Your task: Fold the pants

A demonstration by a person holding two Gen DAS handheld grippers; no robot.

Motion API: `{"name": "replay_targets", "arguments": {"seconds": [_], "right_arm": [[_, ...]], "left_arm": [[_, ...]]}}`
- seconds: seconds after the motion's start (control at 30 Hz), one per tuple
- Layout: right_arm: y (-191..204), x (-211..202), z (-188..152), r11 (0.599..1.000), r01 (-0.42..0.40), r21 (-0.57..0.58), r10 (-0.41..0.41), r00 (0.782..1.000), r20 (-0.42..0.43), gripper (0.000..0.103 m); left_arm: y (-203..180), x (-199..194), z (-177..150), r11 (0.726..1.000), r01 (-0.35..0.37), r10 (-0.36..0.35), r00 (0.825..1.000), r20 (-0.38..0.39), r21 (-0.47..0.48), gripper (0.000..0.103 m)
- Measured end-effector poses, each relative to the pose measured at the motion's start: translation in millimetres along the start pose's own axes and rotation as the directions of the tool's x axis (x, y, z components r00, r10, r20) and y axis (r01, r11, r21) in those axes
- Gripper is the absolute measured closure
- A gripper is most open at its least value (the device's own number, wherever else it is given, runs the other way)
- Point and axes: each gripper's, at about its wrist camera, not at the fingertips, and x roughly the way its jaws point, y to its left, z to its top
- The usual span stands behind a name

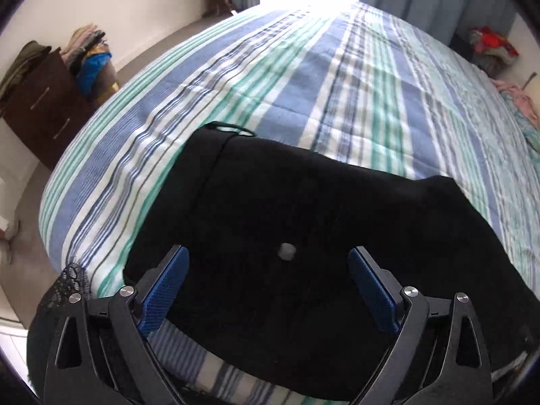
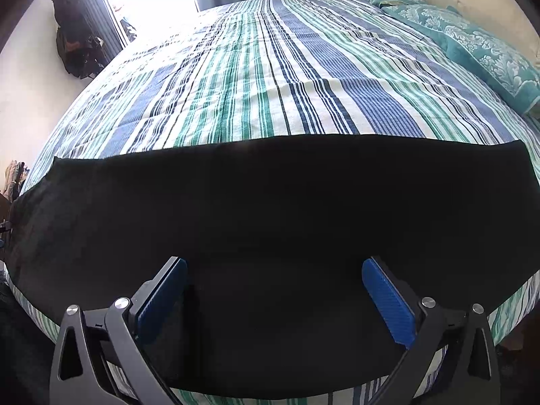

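Black pants (image 2: 270,209) lie flat along the striped bed's (image 2: 270,67) near edge, both grippers' (image 1: 270,263) (image 2: 275,270) fingers apart above them; soft, limp cloth, best pinched at an edge.

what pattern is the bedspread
Stripes in blue, green and white; the bedspread shows best in the right wrist view.

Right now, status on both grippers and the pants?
Left gripper open, empty. Right gripper open, empty. Black pants flat on striped bedspread. Nothing on them.
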Motion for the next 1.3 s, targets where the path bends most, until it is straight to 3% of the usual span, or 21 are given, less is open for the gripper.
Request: {"name": "replay_targets", "arguments": {"seconds": [0.1, 0.2, 0.27, 0.37, 0.47, 0.57, 0.7, 0.73, 0.83, 0.9, 0.97, 1.03, 1.1, 1.17, 1.23, 1.3], "right_arm": [[7, -26, -1, 0.996, -0.089, -0.017, 0.09, 0.991, 0.101, 0.001], [22, -20, -7, 0.991, -0.108, -0.083, 0.113, 0.992, 0.049, 0.001], [26, 4, -13, 0.993, -0.066, -0.101, 0.06, 0.996, -0.062, 0.0], [27, 4, -10, 0.991, -0.049, -0.125, 0.044, 0.998, -0.044, 0.0], [13, -3, -5, 0.992, -0.113, -0.056, 0.111, 0.993, -0.036, 0.0], [-16, -10, 11, 0.98, -0.19, 0.055, 0.193, 0.979, -0.064, 0.0], [-87, -7, 39, 0.961, -0.208, 0.185, 0.243, 0.951, -0.192, 0.001], [-109, -8, 44, 0.966, -0.175, 0.193, 0.216, 0.951, -0.222, 0.001], [-186, -24, 55, 0.987, 0.016, 0.163, 0.02, 0.976, -0.216, 0.001], [-240, -42, 58, 0.971, 0.125, 0.203, -0.088, 0.979, -0.184, 0.005], [-287, -68, 58, 0.941, 0.15, 0.303, -0.121, 0.986, -0.113, 0.005], [-315, -88, 55, 0.924, 0.06, 0.379, -0.058, 0.998, -0.016, 0.005], [-325, -90, 49, 0.908, -0.083, 0.411, 0.074, 0.997, 0.036, 0.005], [-322, -78, 48, 0.887, -0.185, 0.424, 0.191, 0.981, 0.03, 0.005], [-320, -65, 45, 0.872, -0.231, 0.432, 0.244, 0.969, 0.027, 0.007], [-320, -53, 40, 0.856, -0.256, 0.449, 0.278, 0.96, 0.019, 0.019]], "left_arm": [[-61, -8, -28, 0.976, 0.045, -0.043, 0.999, -0.014, 0.213, 0.006], [-95, 18, -63, 0.936, -0.004, 0.037, 0.995, -0.088, 0.352, 0.006], [-96, 19, -68, 0.944, -0.023, 0.05, 0.996, -0.074, 0.328, 0.006], [-99, 2, -56, 0.958, 0.084, -0.061, 0.994, -0.09, 0.274, 0.007], [-109, -19, -50, 0.955, 0.124, -0.119, 0.992, -0.033, 0.27, 0.006], [-125, -17, -50, 0.944, 0.151, -0.145, 0.989, -0.044, 0.294, 0.006], [-134, -7, -62, 0.939, 0.128, -0.112, 0.991, -0.067, 0.319, 0.006], [-133, -5, -64, 0.94, 0.134, -0.117, 0.99, -0.074, 0.313, 0.006], [-121, -3, -72, 0.946, 0.13, -0.11, 0.99, -0.085, 0.297, 0.006], [-114, -5, -72, 0.952, 0.12, -0.1, 0.991, -0.084, 0.28, 0.006], [-110, -4, -71, 0.96, 0.118, -0.101, 0.992, -0.082, 0.255, 0.006], [-107, -3, -69, 0.966, 0.12, -0.105, 0.991, -0.079, 0.228, 0.006], [-107, -1, -67, 0.97, 0.12, -0.105, 0.991, -0.083, 0.212, 0.006], [-111, 1, -65, 0.971, 0.119, -0.102, 0.991, -0.09, 0.208, 0.006], [-115, 0, -66, 0.969, 0.115, -0.097, 0.991, -0.092, 0.218, 0.006], [-118, -2, -68, 0.965, 0.11, -0.092, 0.992, -0.085, 0.239, 0.006]]}}
